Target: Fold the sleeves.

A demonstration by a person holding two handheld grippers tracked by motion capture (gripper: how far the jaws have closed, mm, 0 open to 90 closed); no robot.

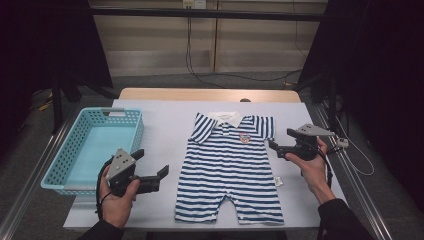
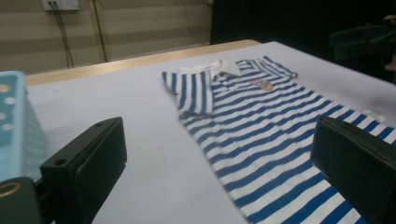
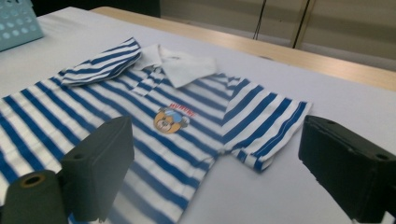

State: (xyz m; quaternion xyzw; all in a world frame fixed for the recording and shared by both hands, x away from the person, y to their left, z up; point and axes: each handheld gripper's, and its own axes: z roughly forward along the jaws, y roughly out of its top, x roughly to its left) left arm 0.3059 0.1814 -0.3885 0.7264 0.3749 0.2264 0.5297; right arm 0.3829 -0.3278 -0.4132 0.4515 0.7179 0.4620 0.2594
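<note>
We see the striped romper [image 1: 231, 167] flat at the middle of the white surface [image 1: 165, 135], long axis running away from us, collar far, legs near. Our left gripper [image 1: 152, 166] and right gripper [image 1: 278, 144] flank it, fingers apart and empty.

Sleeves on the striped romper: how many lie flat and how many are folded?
2 sleeves: the one nearer the basket is folded over the romper's chest; the other lies flat, spread on the table.
</note>
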